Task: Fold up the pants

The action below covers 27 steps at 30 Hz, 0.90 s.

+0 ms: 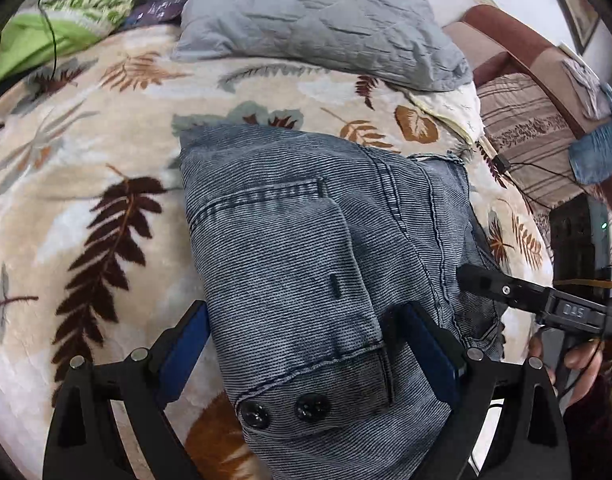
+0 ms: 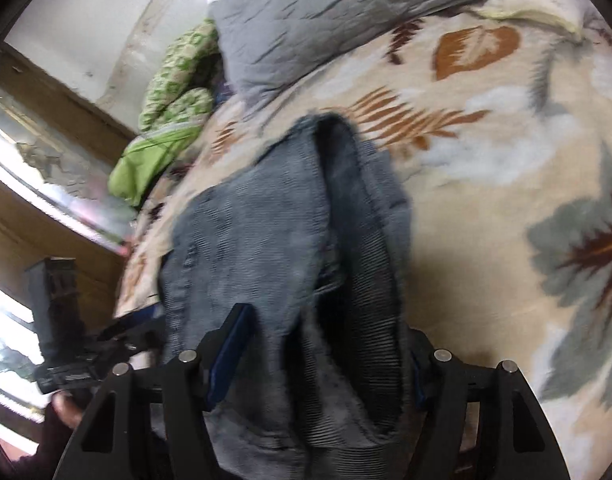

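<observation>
Holding the folded pants (image 1: 306, 264) low in the frame, both claws (image 1: 302, 344) (image 2: 326, 360) pinch thick cloth to set it flat on the blanket (image 1: 106, 128).

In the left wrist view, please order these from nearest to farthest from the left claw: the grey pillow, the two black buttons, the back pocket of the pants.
From the left claw:
1. Two black buttons, low in the picture, on the waistband between the fingers.
2. Back pocket, mid-picture, on the pants.
3. Grey pillow, at the top, beyond the pants on the leaf-patterned blanket.
</observation>
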Each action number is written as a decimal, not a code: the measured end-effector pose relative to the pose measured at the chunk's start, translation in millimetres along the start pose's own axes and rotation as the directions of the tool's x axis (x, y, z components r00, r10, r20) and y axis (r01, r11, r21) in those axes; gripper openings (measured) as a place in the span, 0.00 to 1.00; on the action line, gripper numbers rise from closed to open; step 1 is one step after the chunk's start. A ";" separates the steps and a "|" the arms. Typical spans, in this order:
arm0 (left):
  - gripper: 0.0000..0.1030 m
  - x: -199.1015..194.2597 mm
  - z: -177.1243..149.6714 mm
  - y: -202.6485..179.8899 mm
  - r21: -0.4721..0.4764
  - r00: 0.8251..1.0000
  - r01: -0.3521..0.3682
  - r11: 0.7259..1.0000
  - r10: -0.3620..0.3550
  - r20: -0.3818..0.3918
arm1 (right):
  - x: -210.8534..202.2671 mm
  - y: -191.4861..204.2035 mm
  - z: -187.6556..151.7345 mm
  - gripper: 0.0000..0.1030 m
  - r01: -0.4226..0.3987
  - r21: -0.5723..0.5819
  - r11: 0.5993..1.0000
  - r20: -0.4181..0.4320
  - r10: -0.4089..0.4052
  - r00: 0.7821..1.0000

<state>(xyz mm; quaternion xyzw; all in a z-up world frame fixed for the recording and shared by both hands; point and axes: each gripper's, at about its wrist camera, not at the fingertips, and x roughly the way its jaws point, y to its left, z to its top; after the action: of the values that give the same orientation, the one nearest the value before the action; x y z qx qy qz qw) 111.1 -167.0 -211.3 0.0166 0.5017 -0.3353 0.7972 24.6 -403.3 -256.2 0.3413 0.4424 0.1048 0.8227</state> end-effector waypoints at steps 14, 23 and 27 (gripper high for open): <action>0.35 -14.8 10.4 8.7 -0.027 0.998 0.051 0.998 -0.050 0.029 | -1.6 38.9 -5.5 0.35 0.085 -0.131 0.988 0.013 -0.084 0.996; 0.31 -53.9 49.0 9.5 0.011 0.992 0.025 1.000 -0.026 0.127 | -27.6 90.7 10.8 0.31 0.125 -0.269 0.955 0.124 -0.094 0.988; 0.31 -63.5 82.1 8.5 0.053 0.982 -0.045 0.998 0.034 0.188 | -26.0 101.3 41.9 0.31 0.121 -0.279 0.953 0.180 -0.072 0.981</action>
<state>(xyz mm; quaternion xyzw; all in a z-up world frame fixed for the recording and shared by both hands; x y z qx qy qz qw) 163.3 -157.3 -121.7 0.0176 0.4143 -0.3337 0.8465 55.9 -359.9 -157.1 0.2031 0.3678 0.0989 0.9021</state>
